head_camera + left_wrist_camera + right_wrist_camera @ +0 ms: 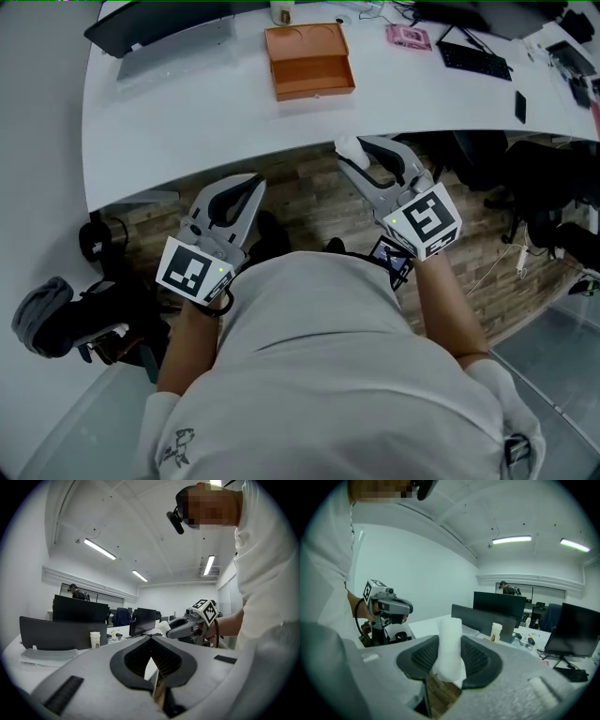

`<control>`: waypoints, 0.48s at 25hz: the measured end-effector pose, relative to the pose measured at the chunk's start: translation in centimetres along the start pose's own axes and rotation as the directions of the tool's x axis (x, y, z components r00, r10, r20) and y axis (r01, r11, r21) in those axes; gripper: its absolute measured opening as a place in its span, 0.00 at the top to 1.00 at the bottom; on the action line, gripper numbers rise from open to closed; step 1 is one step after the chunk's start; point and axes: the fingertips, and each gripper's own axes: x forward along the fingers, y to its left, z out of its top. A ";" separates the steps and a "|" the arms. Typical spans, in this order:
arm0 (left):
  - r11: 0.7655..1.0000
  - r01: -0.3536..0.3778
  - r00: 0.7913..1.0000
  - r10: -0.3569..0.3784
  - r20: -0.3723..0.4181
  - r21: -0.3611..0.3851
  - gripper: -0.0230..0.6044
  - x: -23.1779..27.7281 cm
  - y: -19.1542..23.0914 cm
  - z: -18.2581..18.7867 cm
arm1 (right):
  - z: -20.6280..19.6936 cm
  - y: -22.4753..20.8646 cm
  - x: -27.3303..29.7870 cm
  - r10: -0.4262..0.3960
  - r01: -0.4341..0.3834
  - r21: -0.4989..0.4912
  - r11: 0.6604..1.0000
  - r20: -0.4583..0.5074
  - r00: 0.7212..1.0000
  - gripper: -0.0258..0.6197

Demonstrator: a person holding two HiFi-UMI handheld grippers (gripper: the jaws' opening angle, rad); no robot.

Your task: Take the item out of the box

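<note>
An orange box (309, 61) lies open on the white table (187, 141), and its inside looks bare. A white, roll-shaped item (349, 148) is out of the box and clamped between the jaws of my right gripper (354, 155), below the table's near edge. In the right gripper view the item (450, 644) stands upright between the pads. My left gripper (251, 186) is held close to my body, its jaws meeting at the tips with nothing between them (151, 639). The left gripper view shows the right gripper (187, 625) with the white item (164, 626).
On the table are a dark monitor and grey laptop (159, 33), a cup (281, 11), a pink object (409, 37), a black keyboard (473, 58) and a phone (519, 106). A dark bag (56, 314) sits on the floor at left. Chairs stand under the table at right.
</note>
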 end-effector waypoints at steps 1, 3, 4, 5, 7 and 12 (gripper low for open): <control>1.000 -0.004 1.000 0.004 0.000 0.000 0.97 0.4 -0.9 -0.1 | -0.4 -0.2 -0.9 0.001 -0.001 0.000 1.000 0.004 1.000 0.73; 1.000 -0.014 1.000 0.014 0.002 0.002 0.97 1.1 -2.6 -0.1 | -1.1 -0.6 -2.8 0.001 -0.001 -0.001 1.000 0.016 1.000 0.73; 1.000 -0.019 1.000 0.019 0.002 0.005 0.97 1.5 -3.4 -0.1 | -1.4 -0.9 -3.7 -0.002 0.002 -0.001 1.000 0.025 1.000 0.74; 1.000 -0.024 1.000 0.023 0.002 0.009 0.97 1.8 -4.2 -0.1 | -1.7 -1.1 -4.7 -0.005 0.005 0.001 1.000 0.035 0.999 0.74; 0.999 -0.033 0.999 0.033 0.004 0.017 0.97 2.4 -5.9 -0.2 | -2.2 -1.4 -6.4 -0.006 0.005 0.007 1.000 0.056 0.998 0.74; 0.998 -0.059 0.998 0.059 0.015 0.030 0.97 3.4 -10.2 -0.4 | -3.8 -1.5 -10.7 0.011 -0.011 0.002 1.000 0.085 0.996 0.74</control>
